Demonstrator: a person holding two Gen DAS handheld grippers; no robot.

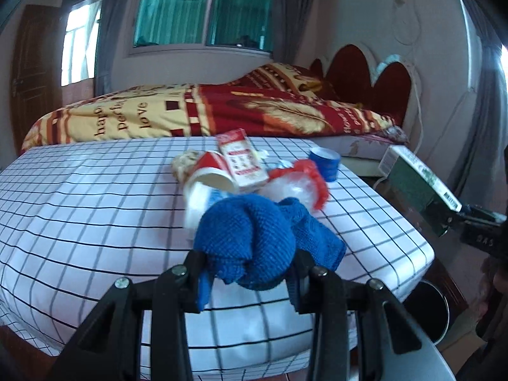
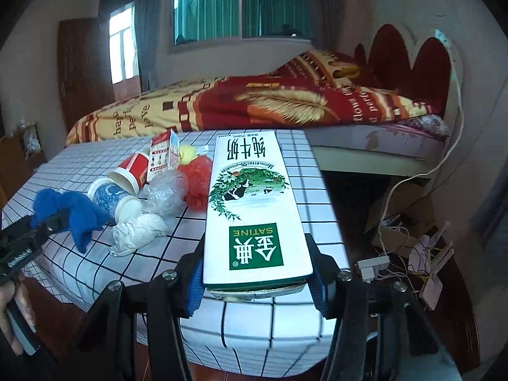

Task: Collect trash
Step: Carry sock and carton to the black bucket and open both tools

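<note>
My left gripper [image 1: 249, 273] is shut on a blue knitted cloth [image 1: 250, 238], held just above the checked table [image 1: 95, 209]. It also shows in the right wrist view [image 2: 73, 214]. My right gripper [image 2: 257, 281] is shut on a green and white milk carton [image 2: 254, 209], held over the table's right edge; it also shows in the left wrist view [image 1: 419, 177]. On the table lie a red paper cup [image 2: 131, 171], a small red and white carton [image 2: 160, 155], crumpled clear plastic [image 2: 166, 195], a red mesh puff [image 2: 198, 181] and a white tissue wad [image 2: 139, 233].
A dark round bin [image 1: 428, 308] stands on the floor below the table's right corner. A blue tape roll [image 1: 325, 162] sits at the table's far right. A bed with a red and yellow quilt [image 1: 206, 111] lies behind. Cables and a power strip [image 2: 371, 265] lie on the floor.
</note>
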